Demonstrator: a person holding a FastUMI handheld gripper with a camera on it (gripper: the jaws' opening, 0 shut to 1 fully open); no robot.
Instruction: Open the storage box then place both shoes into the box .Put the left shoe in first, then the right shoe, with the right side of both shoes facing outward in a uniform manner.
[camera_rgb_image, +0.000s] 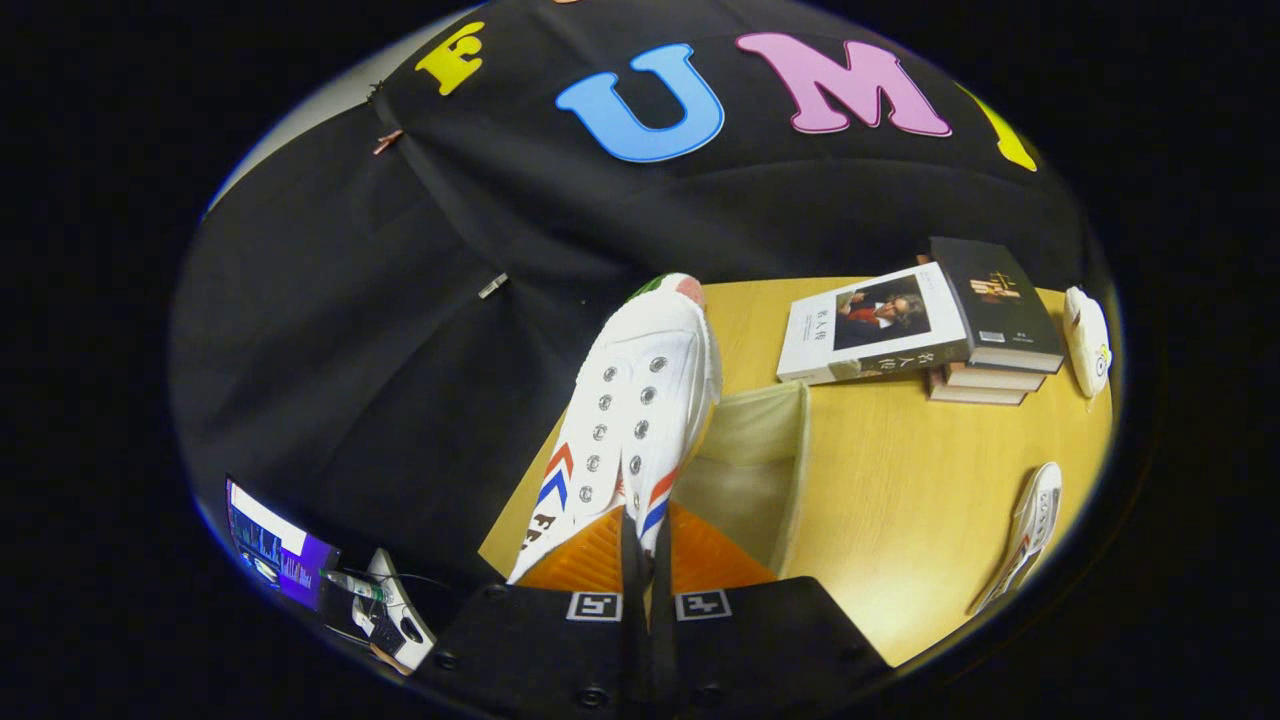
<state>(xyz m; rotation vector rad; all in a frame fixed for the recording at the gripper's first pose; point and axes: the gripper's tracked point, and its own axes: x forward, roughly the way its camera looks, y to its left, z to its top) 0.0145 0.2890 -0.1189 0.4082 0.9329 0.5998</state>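
The wooden table (900, 480) spreads out beyond the fingers, its pale yellow top running from the booth's dark wall toward the near side. On it, just ahead of the fingers and slightly to one side, stands the storage box (755, 470), a cream fabric bin with its top open and its inner walls showing. Further back on the table rests a stack of books (940, 330), the top two laid at different angles, one with a light cover bearing a portrait and one with a dark cover. Beside the stack, near the table's far corner, lies a small white object (1087, 340) with a yellow mark on it; what it is cannot be told. The held shoe (640, 410), a white lace-less sneaker with metal eyelets and red and blue chevrons on its sides, rises from between the fingers, its toe pointing away and hanging over the table's edge next to the box. The second shoe (1030, 530), of the same white kind, lies on the table well apart from the box. The gripper (645, 560) has its fingers drawn nearly together, both pressing on the rear part of the held shoe.
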